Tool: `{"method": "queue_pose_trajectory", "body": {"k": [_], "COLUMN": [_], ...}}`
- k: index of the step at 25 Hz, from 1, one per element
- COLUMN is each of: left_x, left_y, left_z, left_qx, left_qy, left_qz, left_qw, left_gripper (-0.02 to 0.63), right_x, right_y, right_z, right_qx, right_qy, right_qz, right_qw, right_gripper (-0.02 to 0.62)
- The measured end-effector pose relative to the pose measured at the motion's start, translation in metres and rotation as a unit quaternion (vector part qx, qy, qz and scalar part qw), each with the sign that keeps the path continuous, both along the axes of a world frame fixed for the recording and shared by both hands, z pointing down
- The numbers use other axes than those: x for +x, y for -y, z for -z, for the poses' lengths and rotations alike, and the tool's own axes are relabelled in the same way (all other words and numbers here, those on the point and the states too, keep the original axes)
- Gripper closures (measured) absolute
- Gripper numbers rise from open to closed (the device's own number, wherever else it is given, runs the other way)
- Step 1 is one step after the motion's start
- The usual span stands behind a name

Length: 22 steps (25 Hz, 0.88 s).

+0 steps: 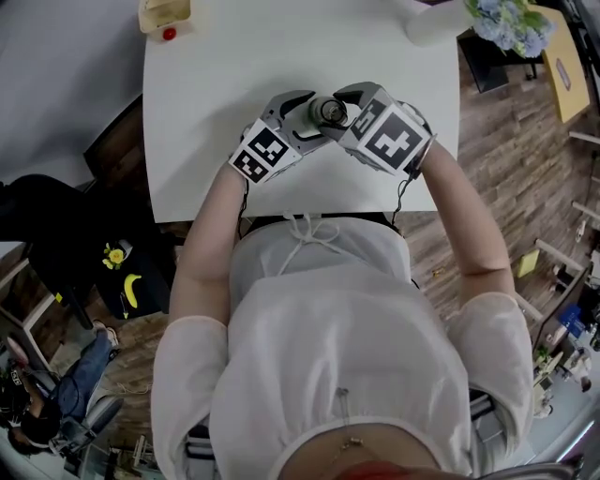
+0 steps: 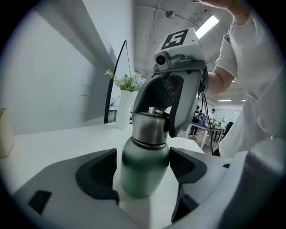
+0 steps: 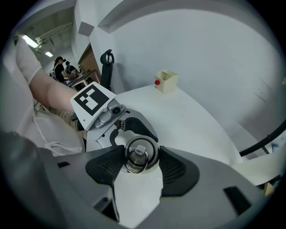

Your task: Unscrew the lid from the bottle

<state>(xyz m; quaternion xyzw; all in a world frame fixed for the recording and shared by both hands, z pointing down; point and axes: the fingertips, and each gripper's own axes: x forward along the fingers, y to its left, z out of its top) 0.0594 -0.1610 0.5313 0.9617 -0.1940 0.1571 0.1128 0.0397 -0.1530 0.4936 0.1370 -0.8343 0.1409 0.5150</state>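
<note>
Bottle (image 2: 143, 165) status: green steel body, upright, over the white table (image 1: 234, 141) at about mid-width, well back from the edge nearest me. Can't tell whether its base rests on the surface.

Left gripper (image 1: 302, 117) comes in from the side, close to level. Its jaws are clamped on the bottle's body below the shoulder, with a pad against each flank. The neck and lid stick up clear above this gripper.

Right gripper (image 3: 140, 163) comes in from above, pointing steeply down. Its jaws straddle the lid (image 3: 142, 150), one dark pad against each side of the silver cap. The small loop (image 3: 136, 157) on top of the lid sits in the gap between the pads. In the left gripper view, one right jaw runs down beside the lid and touches its edge.

The two grippers nearly meet at the bottle, marker cubes side by side, the left one's jaws lower and the right one's higher.

Other items: beige box (image 1: 164, 14) at the far left corner, vase (image 1: 431, 23) with flowers at the far right, both well apart from the bottle.
</note>
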Motion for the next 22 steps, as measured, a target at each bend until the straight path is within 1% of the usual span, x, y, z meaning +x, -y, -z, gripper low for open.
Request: {"method": "queue_pose_trajectory", "body": {"k": [2,4,7,9,12,16,20,22], "left_x": [0.001,0.001,0.002,0.001,0.001,0.0,0.0,0.001], "left_y": [0.0,-0.003,-0.004,-0.005,-0.005,-0.005,-0.004,-0.004], "left_z": [-0.003,-0.005,-0.005,-0.005,-0.004,-0.006,-0.006,-0.006], "left_qx": [0.004,0.011,0.015,0.015,0.014,0.012,0.011,0.011], "left_qy": [0.005,0.011,0.006,0.005,0.005,0.005,0.006,0.006], "left_qz": [-0.003,-0.011,-0.014,-0.014,-0.015,-0.017,-0.019,-0.019], "left_qw": [1.0,0.9998,0.9998,0.9998,0.9998,0.9998,0.9997,0.9997], "left_gripper": [0.221,0.245,0.247,0.249,0.249,0.249,0.249,0.249], "right_x": [0.0,0.001,0.001,0.001,0.002,0.001,0.001,0.002], "right_y": [0.0,-0.001,-0.003,-0.005,-0.006,-0.008,-0.01,-0.011], "right_z": [0.0,0.0,0.0,0.0,0.0,-0.001,-0.002,-0.002], "right_qx": [0.003,0.004,0.004,0.008,0.012,0.011,0.019,0.024], "right_qy": [-0.008,-0.016,-0.027,-0.037,-0.053,-0.053,-0.058,-0.056], "right_qz": [0.007,0.019,0.042,0.07,0.123,0.21,0.294,0.321], "right_qw": [1.0,1.0,0.999,0.997,0.991,0.976,0.954,0.945], "right_gripper": [0.341,0.341,0.342,0.344,0.344,0.344,0.342,0.342]}}
